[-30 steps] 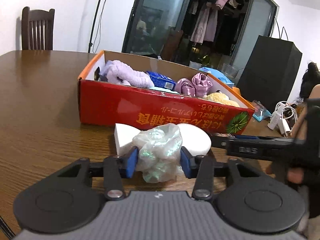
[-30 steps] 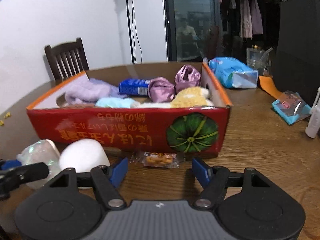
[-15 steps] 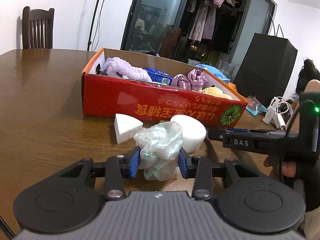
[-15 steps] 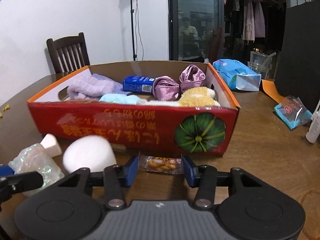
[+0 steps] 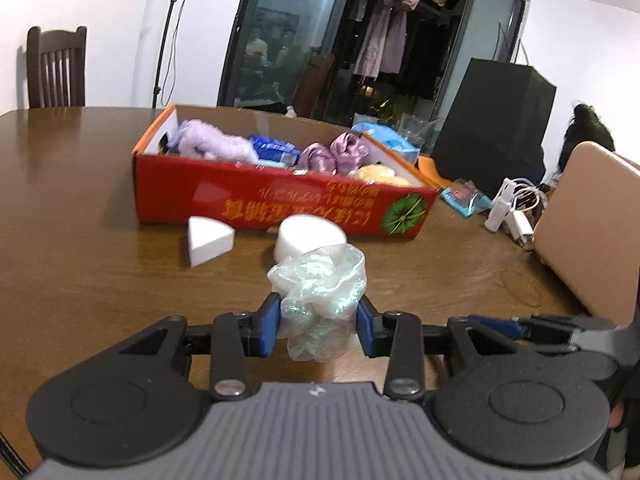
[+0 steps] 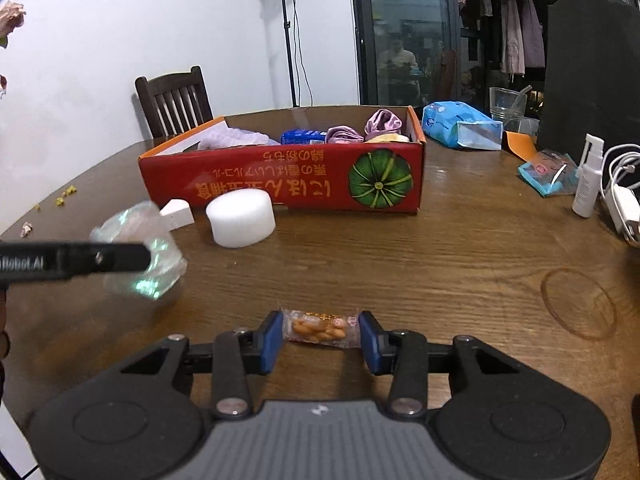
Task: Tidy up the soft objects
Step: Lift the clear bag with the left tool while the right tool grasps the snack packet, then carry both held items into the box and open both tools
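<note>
Scrunchie (image 5: 320, 284), the crinkly iridescent one, sits pinched between the blue pads of the left gripper (image 5: 318, 322), clear of the table (image 5: 80, 240) and near the front of the red box (image 5: 280, 200). The right gripper (image 6: 320, 334) has a small snack packet (image 6: 318, 326) between its pads; its jaws have just been closing, and the pads now press the packet's two ends, so I would call that a grip too.

Much of the tidying looks done. Inside the box lie a fluffy lilac band (image 5: 212, 144), a blue pack (image 5: 274, 150), two satin scrunchies (image 5: 336, 152) and something yellow and fuzzy (image 5: 378, 172), filling most of it from left to right.

What is left, as I judge it: the two held things are not yet in the box, and two white sponges are out on the table just in front of it, a wedge (image 5: 210, 238) to the left and a round puff (image 5: 308, 234) to its right, close to the box's front wall. Whether the clutter far off to the right belongs to the job, I cannot tell.
</note>
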Action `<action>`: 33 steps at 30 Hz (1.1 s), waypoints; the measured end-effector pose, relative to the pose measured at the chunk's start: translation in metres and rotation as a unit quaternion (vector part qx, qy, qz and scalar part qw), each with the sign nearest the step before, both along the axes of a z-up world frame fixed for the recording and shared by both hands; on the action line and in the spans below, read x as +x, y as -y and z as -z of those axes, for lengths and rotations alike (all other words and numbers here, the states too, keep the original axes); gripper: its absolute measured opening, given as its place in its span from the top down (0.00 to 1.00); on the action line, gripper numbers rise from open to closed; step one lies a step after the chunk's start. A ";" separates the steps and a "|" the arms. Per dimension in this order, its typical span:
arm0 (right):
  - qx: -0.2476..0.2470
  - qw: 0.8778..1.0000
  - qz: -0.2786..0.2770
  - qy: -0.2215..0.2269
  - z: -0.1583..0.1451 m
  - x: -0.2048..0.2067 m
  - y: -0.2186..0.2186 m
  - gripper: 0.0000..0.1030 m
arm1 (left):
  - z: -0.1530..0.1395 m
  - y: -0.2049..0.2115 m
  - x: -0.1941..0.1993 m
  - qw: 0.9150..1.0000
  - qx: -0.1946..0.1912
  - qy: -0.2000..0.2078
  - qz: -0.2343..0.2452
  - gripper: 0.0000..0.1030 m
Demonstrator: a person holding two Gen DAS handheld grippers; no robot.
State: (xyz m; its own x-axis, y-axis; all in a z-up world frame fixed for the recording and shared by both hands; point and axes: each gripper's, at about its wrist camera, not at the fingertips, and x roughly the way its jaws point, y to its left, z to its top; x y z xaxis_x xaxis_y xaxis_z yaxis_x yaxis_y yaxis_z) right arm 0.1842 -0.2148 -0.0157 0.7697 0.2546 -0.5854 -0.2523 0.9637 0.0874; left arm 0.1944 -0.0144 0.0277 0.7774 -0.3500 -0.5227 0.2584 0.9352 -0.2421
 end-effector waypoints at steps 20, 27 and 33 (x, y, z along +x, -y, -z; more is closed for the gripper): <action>0.050 0.995 -0.040 0.077 -0.100 0.211 -0.004 0.63 | -0.053 -0.001 0.258 0.999 -0.023 -0.044 -0.003 0.61; 0.017 1.000 -0.013 0.017 -0.080 0.340 -0.034 0.46 | -0.021 0.001 0.304 0.996 -0.007 -0.087 -0.016 0.29; 0.026 1.000 -0.007 0.006 -0.070 0.358 -0.035 0.45 | -0.046 -0.013 0.288 0.999 -0.002 -0.034 -0.013 0.19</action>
